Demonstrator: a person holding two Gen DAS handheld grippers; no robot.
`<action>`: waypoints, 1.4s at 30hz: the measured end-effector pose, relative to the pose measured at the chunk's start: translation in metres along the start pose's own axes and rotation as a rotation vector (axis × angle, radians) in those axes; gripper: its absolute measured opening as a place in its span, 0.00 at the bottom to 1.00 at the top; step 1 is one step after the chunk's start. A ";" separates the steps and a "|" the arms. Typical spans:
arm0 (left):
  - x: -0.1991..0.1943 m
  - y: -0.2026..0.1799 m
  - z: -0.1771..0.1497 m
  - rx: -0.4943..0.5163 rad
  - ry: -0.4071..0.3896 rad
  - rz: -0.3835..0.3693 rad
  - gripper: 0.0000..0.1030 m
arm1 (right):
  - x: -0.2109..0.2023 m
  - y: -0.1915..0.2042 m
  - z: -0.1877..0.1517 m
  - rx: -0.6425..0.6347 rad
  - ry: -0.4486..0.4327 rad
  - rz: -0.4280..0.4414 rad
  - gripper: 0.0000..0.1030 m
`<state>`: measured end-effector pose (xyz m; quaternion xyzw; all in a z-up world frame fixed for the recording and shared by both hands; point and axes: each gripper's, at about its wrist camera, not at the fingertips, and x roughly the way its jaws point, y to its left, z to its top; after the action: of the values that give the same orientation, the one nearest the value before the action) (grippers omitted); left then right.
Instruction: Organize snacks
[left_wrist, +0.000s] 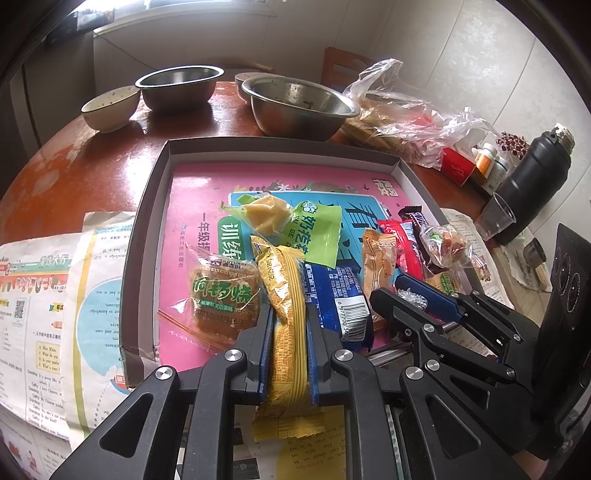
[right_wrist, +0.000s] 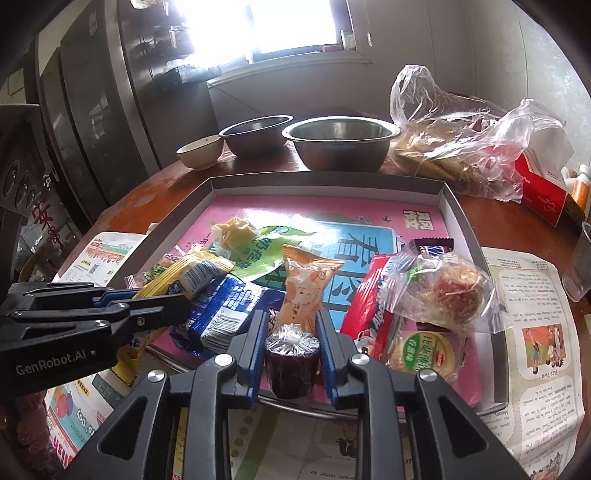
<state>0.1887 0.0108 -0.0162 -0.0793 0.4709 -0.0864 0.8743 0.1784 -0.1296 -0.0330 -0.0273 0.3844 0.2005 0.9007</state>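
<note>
A shallow grey box (left_wrist: 155, 206) with a pink printed bottom holds a pile of snacks. My left gripper (left_wrist: 290, 314) is shut on a long yellow snack packet (left_wrist: 286, 295) over the box's near edge. My right gripper (right_wrist: 291, 325) is shut on a small dark round sweet with a crinkled foil top (right_wrist: 291, 360); it also shows in the left wrist view (left_wrist: 413, 295). The pile holds a blue packet (left_wrist: 340, 295), a green packet (left_wrist: 317, 229), an orange packet (right_wrist: 306, 284), a red bar (right_wrist: 365, 306) and a clear-wrapped cake (left_wrist: 221, 291).
Two steel bowls (left_wrist: 299, 107) (left_wrist: 179, 86) and a white bowl (left_wrist: 110, 107) stand behind the box on the red-brown table. Clear plastic bags (right_wrist: 461, 140) lie at the back right. A black flask (left_wrist: 532, 181) and a plastic cup (left_wrist: 493, 218) stand right. Printed papers (left_wrist: 48, 295) lie around.
</note>
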 end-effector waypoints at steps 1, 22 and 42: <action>0.000 0.000 0.000 0.002 0.000 0.000 0.16 | 0.000 0.000 0.000 0.001 -0.002 -0.002 0.26; -0.002 0.004 0.002 -0.021 -0.014 -0.013 0.41 | -0.011 -0.006 -0.001 0.026 -0.018 -0.023 0.43; -0.060 -0.001 -0.021 -0.013 -0.134 0.070 0.78 | -0.067 -0.007 -0.007 0.045 -0.121 -0.054 0.59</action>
<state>0.1391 0.0219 0.0210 -0.0739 0.4144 -0.0475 0.9058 0.1341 -0.1603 0.0081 -0.0052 0.3329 0.1685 0.9278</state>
